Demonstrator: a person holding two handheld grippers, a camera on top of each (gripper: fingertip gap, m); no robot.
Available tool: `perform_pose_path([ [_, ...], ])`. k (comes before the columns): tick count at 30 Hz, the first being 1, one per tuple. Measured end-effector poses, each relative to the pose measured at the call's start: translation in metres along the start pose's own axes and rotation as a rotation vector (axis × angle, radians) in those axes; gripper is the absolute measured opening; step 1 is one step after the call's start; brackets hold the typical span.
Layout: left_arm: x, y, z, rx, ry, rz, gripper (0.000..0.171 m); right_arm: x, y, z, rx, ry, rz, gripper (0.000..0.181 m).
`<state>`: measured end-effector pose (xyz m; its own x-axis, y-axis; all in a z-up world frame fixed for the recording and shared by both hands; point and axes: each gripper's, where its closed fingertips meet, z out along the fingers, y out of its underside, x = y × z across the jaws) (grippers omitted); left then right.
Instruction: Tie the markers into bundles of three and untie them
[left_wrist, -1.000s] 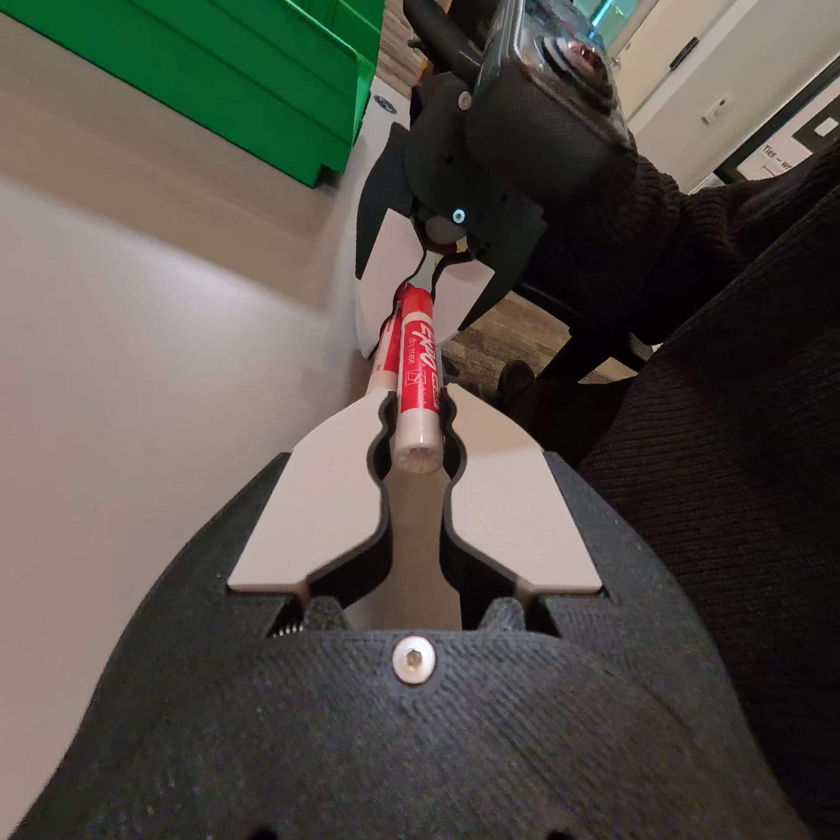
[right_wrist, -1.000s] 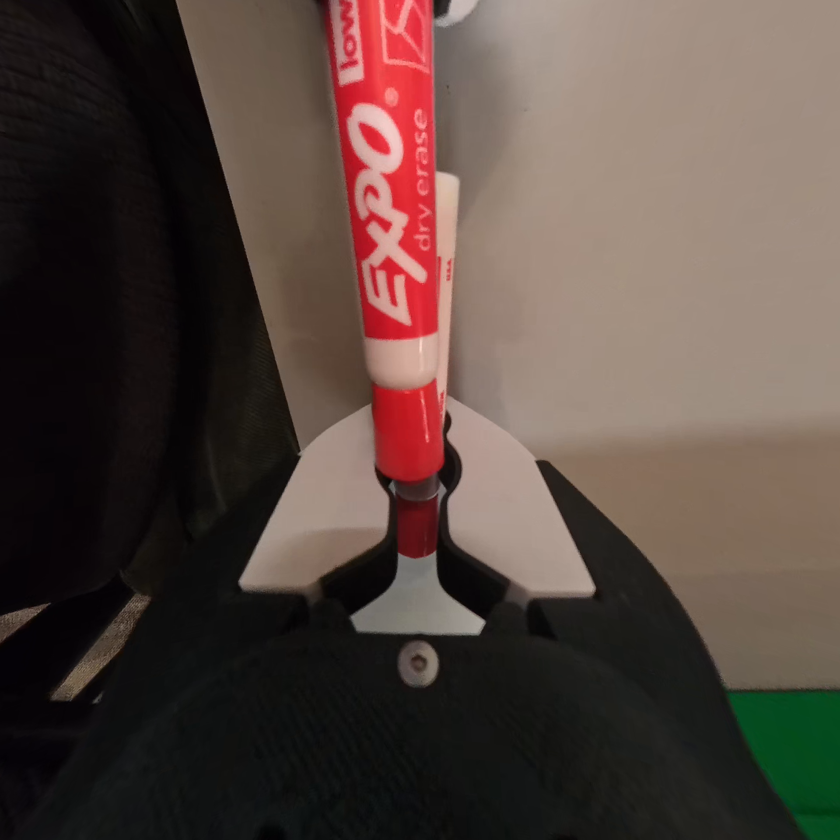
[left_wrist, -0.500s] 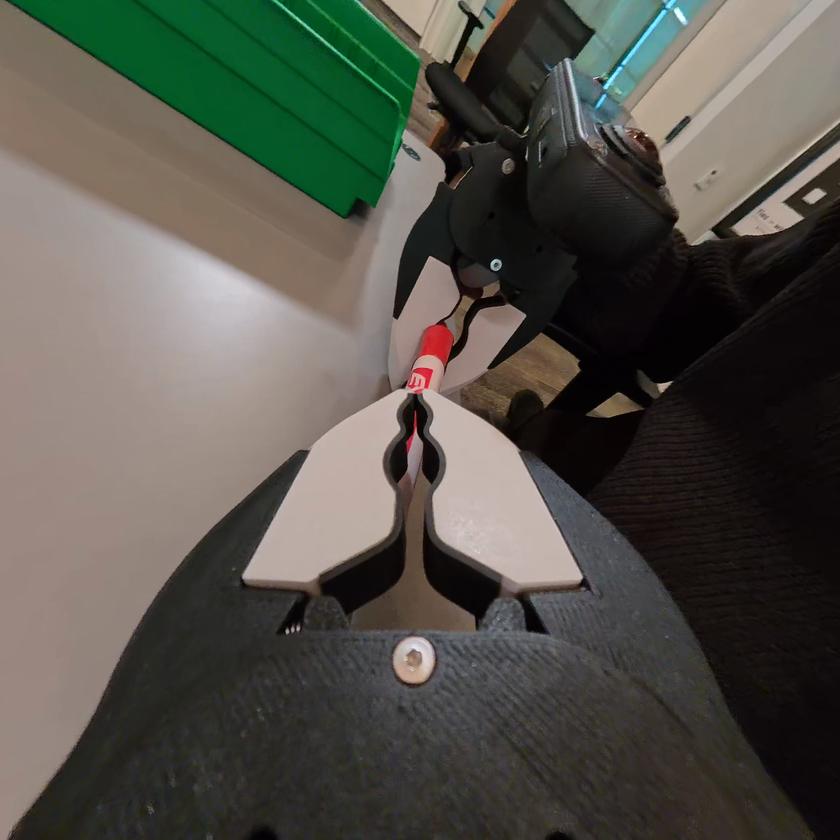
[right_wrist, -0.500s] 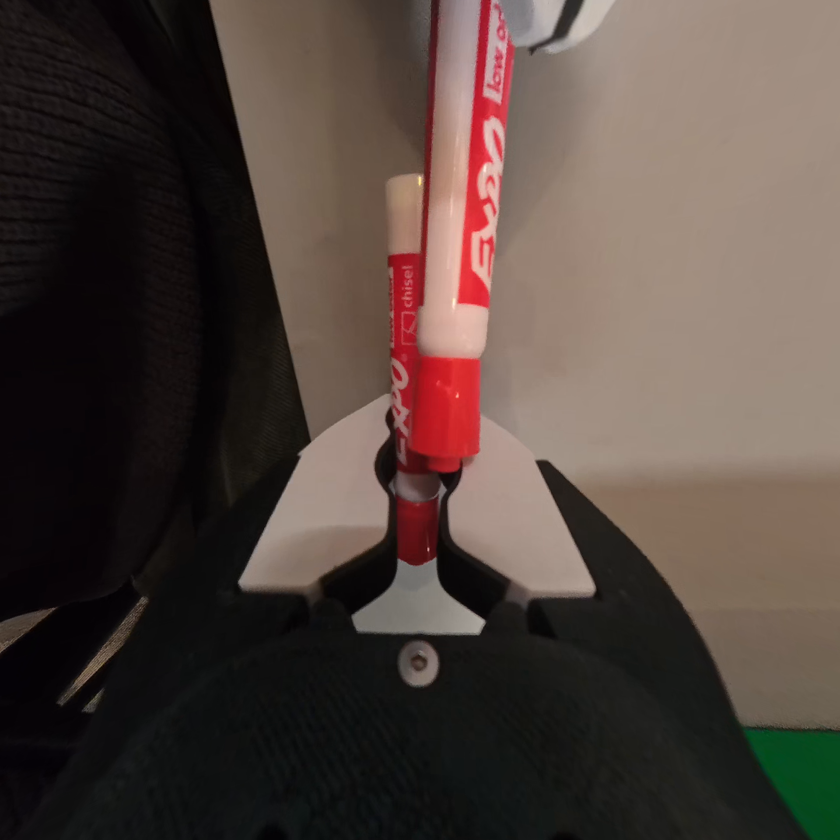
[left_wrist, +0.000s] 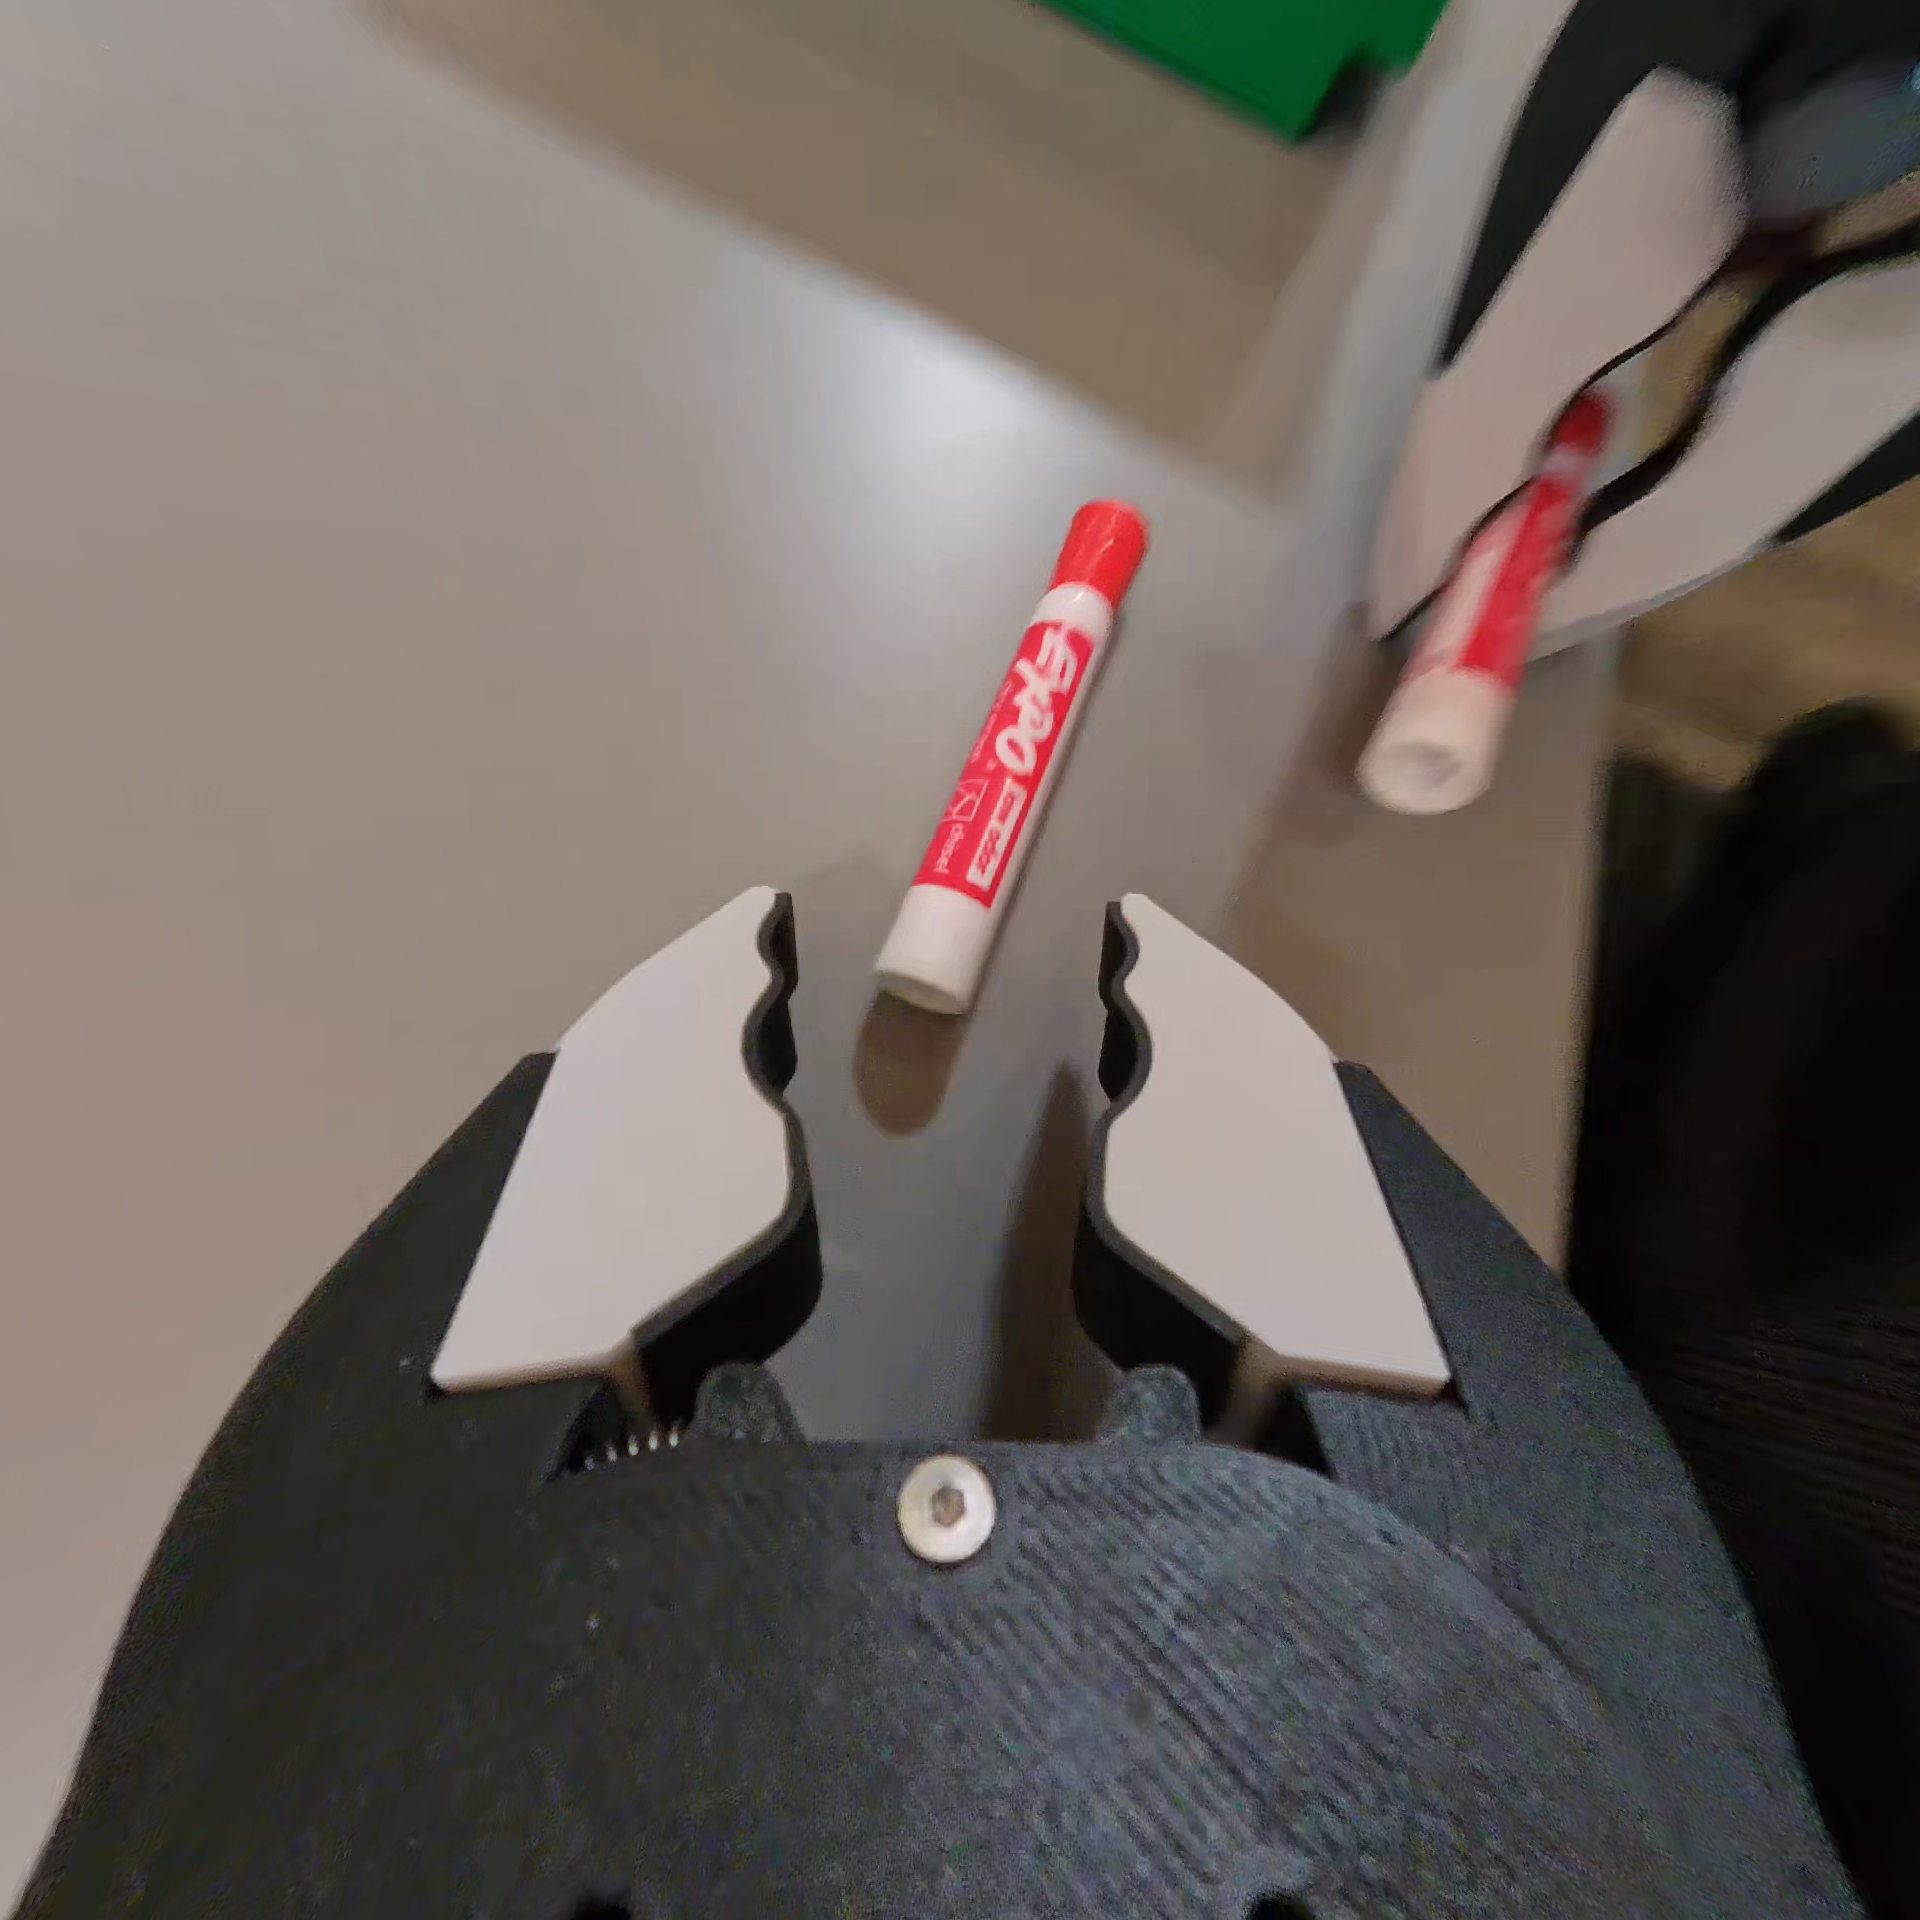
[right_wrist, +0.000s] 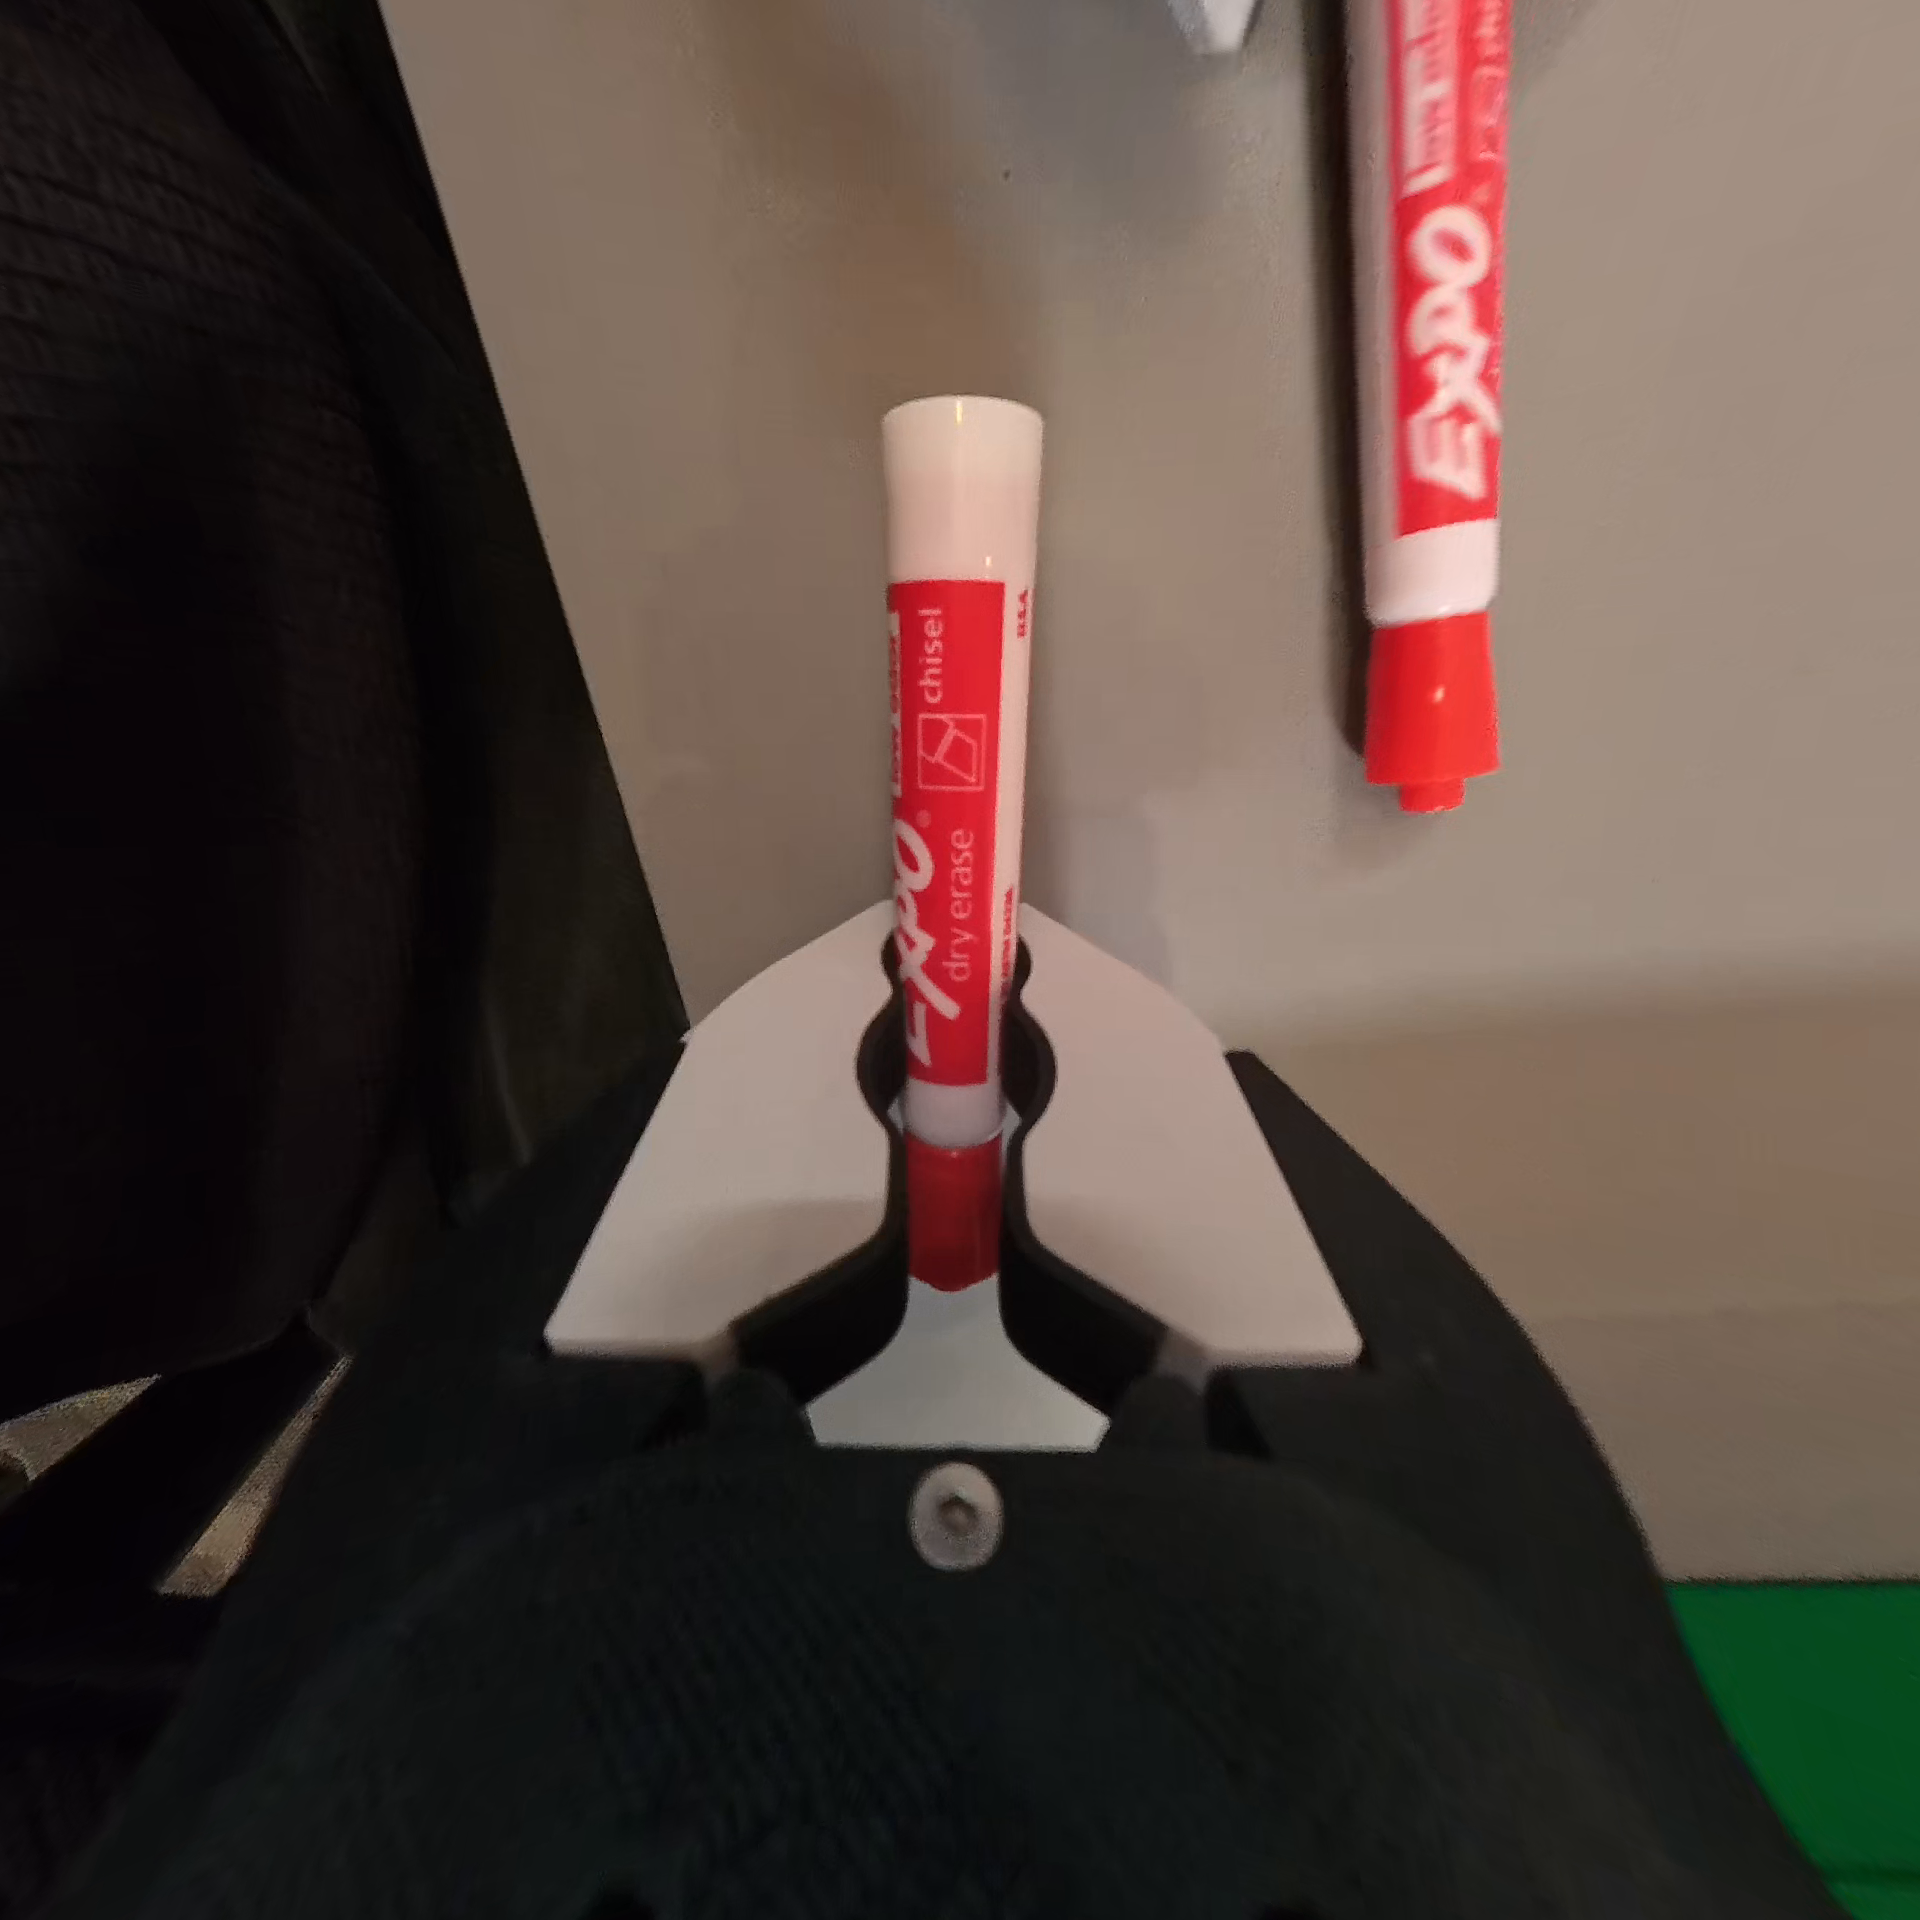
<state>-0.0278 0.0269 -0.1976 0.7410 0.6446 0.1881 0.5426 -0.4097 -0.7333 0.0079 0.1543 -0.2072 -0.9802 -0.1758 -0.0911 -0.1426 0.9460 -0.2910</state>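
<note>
Two red-and-white markers: one (right_wrist: 956, 831) clamped in right gripper (right_wrist: 951, 997) fingers, other (left_wrist: 1013, 769) loose before left gripper's (left_wrist: 945, 956) parted fingers.

Right gripper (left_wrist: 1704, 343) motion-blurred, cut by top and right edges. Green bin (left_wrist: 1247, 62) cropped at top. Loose marker (right_wrist: 1439, 416) cropped at top, barrel end unseen.

Desk (left_wrist: 416, 468): plain grey-beige top. One red-and-white marker (left_wrist: 1006, 774) with red cap on, apparently lying loose on it, shadow under its white end. Green bin (left_wrist: 1247, 62) sits at the desk's far edge.
</note>
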Motion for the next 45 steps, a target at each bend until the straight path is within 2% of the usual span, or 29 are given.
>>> perform_pose_path([
  [2, -0.011, 0.004, 0.01, -0.079, -0.047, 0.063, 0.058, 0.001, 0.0, -0.001, 0.004, -0.001, 0.005, 0.014],
  [4, -0.013, 0.0, 0.016, -0.09, -0.049, 0.073, 0.054, 0.002, 0.001, 0.0, 0.0, 0.0, 0.006, 0.014],
  [6, -0.015, 0.001, 0.015, -0.095, -0.067, 0.062, 0.023, 0.001, 0.002, -0.001, -0.004, 0.002, 0.005, 0.014],
  [12, -0.011, 0.004, 0.007, -0.078, -0.04, 0.073, 0.022, 0.001, -0.001, -0.005, 0.01, 0.012, 0.001, 0.014],
  [18, 0.005, -0.034, -0.021, 0.17, 0.051, 0.029, 0.021, 0.003, 0.005, -0.007, 0.005, 0.011, 0.019, 0.014],
  [22, 0.03, -0.057, -0.044, 0.338, 0.227, -0.016, 0.02, 0.004, 0.007, -0.007, 0.003, 0.01, 0.026, 0.014],
  [25, 0.053, -0.064, -0.055, 0.384, 0.408, -0.045, 0.02, 0.003, 0.008, -0.007, 0.0, 0.007, 0.027, 0.014],
  [31, 0.082, -0.037, -0.037, 0.219, 0.498, 0.061, 0.021, -0.001, 0.008, -0.004, -0.009, -0.01, 0.024, 0.015],
  [34, 0.089, -0.032, -0.029, 0.168, 0.474, 0.095, 0.021, -0.005, 0.007, -0.001, -0.028, -0.02, 0.006, 0.015],
  [45, 0.088, -0.026, -0.031, 0.131, 0.482, 0.093, 0.02, -0.01, 0.003, -0.002, -0.028, -0.026, -0.008, 0.015],
])
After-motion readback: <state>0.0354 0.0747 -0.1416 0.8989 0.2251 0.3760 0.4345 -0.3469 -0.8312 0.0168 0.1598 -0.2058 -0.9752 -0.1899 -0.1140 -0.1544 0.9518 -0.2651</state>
